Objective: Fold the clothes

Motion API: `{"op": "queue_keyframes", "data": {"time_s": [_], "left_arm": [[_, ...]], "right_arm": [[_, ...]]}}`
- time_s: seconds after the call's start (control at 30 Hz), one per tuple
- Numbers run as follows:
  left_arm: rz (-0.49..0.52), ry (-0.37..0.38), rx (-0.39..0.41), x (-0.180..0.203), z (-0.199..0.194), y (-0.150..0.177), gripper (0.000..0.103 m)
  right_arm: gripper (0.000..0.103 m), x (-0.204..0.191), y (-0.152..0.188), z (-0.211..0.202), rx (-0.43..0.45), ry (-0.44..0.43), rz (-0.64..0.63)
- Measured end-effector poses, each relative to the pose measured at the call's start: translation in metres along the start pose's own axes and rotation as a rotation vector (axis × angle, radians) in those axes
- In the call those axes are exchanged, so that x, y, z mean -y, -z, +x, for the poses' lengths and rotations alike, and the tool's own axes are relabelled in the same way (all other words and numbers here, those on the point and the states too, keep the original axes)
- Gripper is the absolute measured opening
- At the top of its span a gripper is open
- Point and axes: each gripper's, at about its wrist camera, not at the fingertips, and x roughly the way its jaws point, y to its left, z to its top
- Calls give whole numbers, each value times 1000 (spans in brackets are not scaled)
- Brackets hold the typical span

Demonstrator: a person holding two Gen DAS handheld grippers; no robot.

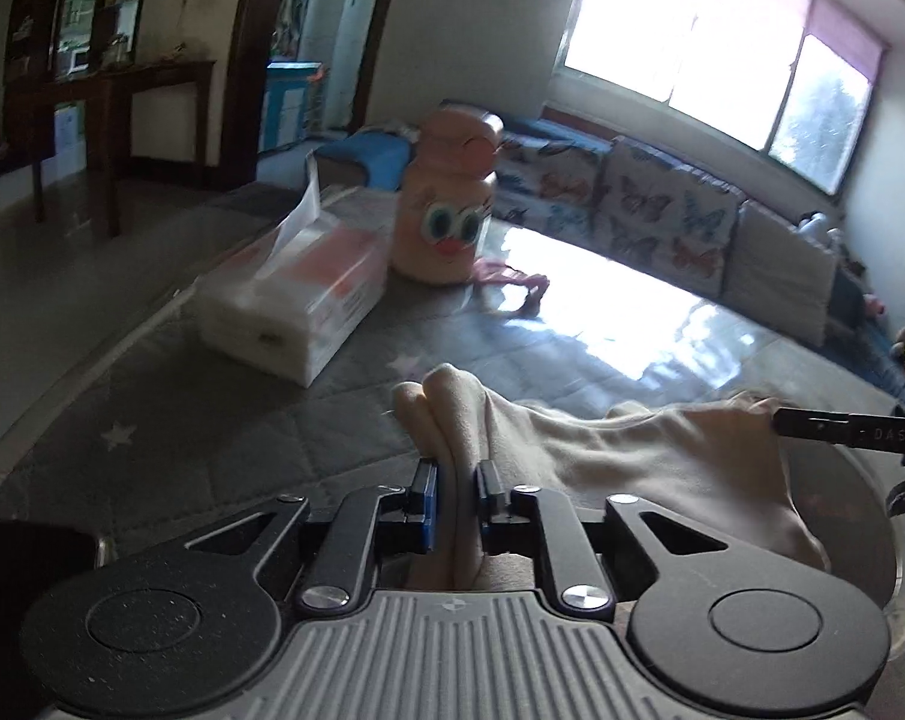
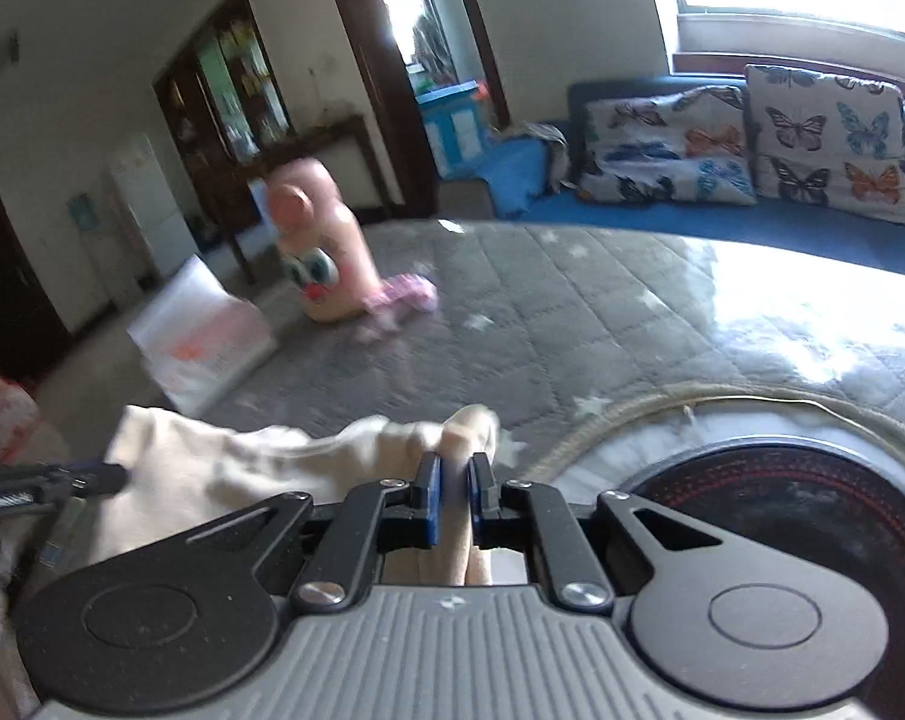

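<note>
A cream garment [image 1: 644, 456] is stretched between my two grippers above a grey quilted star-patterned mat [image 1: 224, 420]. My left gripper [image 1: 457, 498] is shut on one bunched edge of it. My right gripper [image 2: 454, 498] is shut on the other bunched edge [image 2: 464, 432]. The cream cloth [image 2: 224, 462] runs left in the right wrist view to the left gripper's fingers [image 2: 92, 474]. The right gripper's fingers [image 1: 836, 423] show at the right of the left wrist view, holding the cloth's far end.
On the mat stand a tissue pack [image 1: 290, 300], a peach bottle with cartoon eyes [image 1: 446, 210] and a small pink cloth [image 1: 512, 282]. A round dark object [image 2: 782, 516] lies near right. A sofa with butterfly cushions [image 2: 752, 138] lines the back.
</note>
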Motion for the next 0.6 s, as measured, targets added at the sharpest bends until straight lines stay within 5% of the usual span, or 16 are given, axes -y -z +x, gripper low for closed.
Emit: {"op": "queue_keyframes", "data": {"time_s": [0.13, 0.3, 0.6], "left_arm": [[18, -31, 11, -4, -2, 2, 18], [49, 11, 49, 11, -1, -10, 18], [109, 90, -19, 45, 50, -18, 18]], "right_arm": [[13, -6, 2, 3, 4, 51, -72], [13, -19, -4, 11, -4, -5, -119], [18, -51, -14, 57, -50, -96, -171]]}}
